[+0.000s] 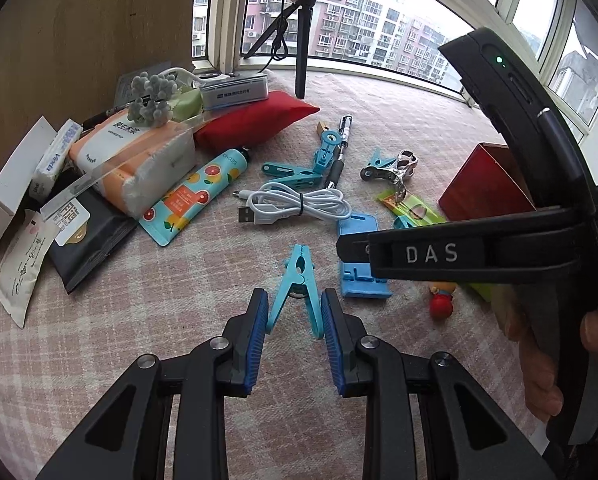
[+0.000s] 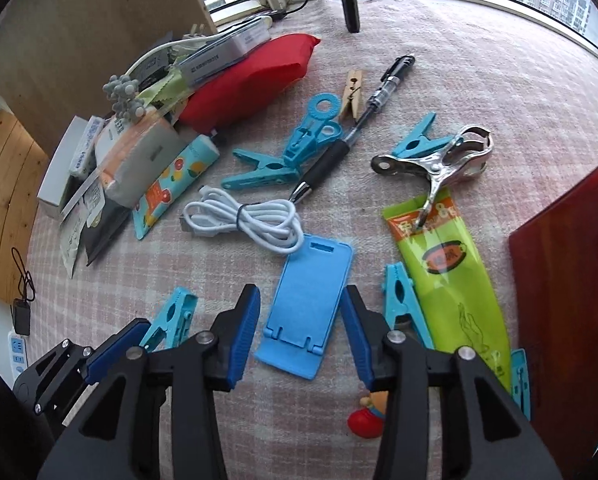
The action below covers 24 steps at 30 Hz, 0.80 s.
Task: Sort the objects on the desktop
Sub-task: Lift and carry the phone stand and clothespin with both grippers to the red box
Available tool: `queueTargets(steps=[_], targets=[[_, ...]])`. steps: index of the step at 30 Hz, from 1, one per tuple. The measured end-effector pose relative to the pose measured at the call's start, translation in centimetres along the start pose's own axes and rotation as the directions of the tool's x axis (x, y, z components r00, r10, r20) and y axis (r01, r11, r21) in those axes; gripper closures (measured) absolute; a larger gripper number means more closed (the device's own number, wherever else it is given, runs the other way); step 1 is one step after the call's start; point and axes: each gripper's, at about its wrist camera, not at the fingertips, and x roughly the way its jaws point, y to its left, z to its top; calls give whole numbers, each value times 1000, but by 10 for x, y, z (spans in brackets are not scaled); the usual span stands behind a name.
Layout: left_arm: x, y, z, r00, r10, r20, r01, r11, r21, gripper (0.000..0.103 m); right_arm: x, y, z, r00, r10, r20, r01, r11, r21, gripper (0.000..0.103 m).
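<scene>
Both tongs are seen with their blue pads spread. Between the pads of the left gripper a turquoise clothes peg is framed, its splayed handle ends lying just inside the pads; whether the pads press on it cannot be told, and the peg appears to rest on the pink checked cloth. The right gripper is held open on either side of a blue phone stand, which lies flat on the cloth with clear gaps to both pads, so nothing is gripped by it.

Beyond the phone stand a coiled white USB cable is seen, and past that two more turquoise pegs lying together beside a black pen and a wooden peg. A metal clip is laid with one handle on the top of a green sachet, and another turquoise peg lies just behind the clip. One further peg is tucked against the sachet's left edge. A red box is placed at the right.

At the left a heap is formed by a red pouch, a tissue pack, a fruit-printed tube and several cartons and packets. A small red figurine lies near the phone stand.
</scene>
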Motion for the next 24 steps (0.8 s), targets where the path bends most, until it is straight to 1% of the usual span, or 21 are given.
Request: queueTargets(steps=[2, 3, 6, 8, 9, 11, 12, 14, 16, 17, 19, 20, 22, 23, 24], targets=[[-2, 0, -1, 1000, 5, 1, -5, 1000, 3, 77, 5, 13, -2, 998, -70, 0, 70, 996, -59, 59], [-3, 0, -1, 1000, 7, 2, -7, 1000, 4, 77, 6, 15, -2, 996, -84, 4, 85, 994, -68, 58], [-5, 2, -2, 1000, 11, 2, -11, 1000, -1, 77, 7, 15, -3, 995, -95, 14, 96, 993, -62, 58], [-7, 3, -3, 1000, 16, 2, -16, 1000, -1, 77, 7, 14, -4, 995, -99, 23, 100, 993, -61, 61], [-8, 3, -3, 1000, 19, 3, -19, 1000, -1, 77, 6, 12, -5, 995, -98, 29, 100, 993, -62, 70], [-11, 3, -4, 1000, 21, 6, -21, 1000, 2, 77, 2, 6, -7, 994, -98, 39, 100, 993, -60, 90], [-12, 3, -5, 1000, 24, 8, -24, 1000, 5, 77, 1, 3, -8, 995, -88, 35, 90, 994, -55, 102], [-15, 2, -7, 999, 32, 12, -32, 999, 13, 77, 0, -7, -9, 999, -34, 29, 35, 999, -13, 102], [-17, 3, -8, 999, 34, 15, -34, 999, 11, 77, -2, -23, -11, 998, 42, 35, -44, 997, 68, 102], [-18, 4, -8, 999, 36, 17, -36, 999, 8, 77, -2, -27, -10, 997, 65, 33, -68, 993, 97, 101], [-21, 5, -9, 999, 39, 20, -39, 999, 1, 77, 1, -31, -4, 996, 86, 23, -88, 987, 134, 88], [-23, 6, -9, 999, 42, 23, -42, 999, -2, 77, 2, -31, -1, 997, 73, 25, -76, 988, 137, 83], [-26, 7, -8, 998, 46, 31, -46, 999, -4, 77, 5, -20, 4, 1000, -14, 26, 11, 994, 112, 55], [-28, 8, -8, 998, 50, 37, -50, 999, -4, 77, 7, -13, 7, 998, -61, 26, 59, 994, 97, 50], [-31, 10, -9, 997, 55, 45, -55, 998, -5, 77, 11, -7, 8, 995, -94, 17, 92, 992, 81, 50]])
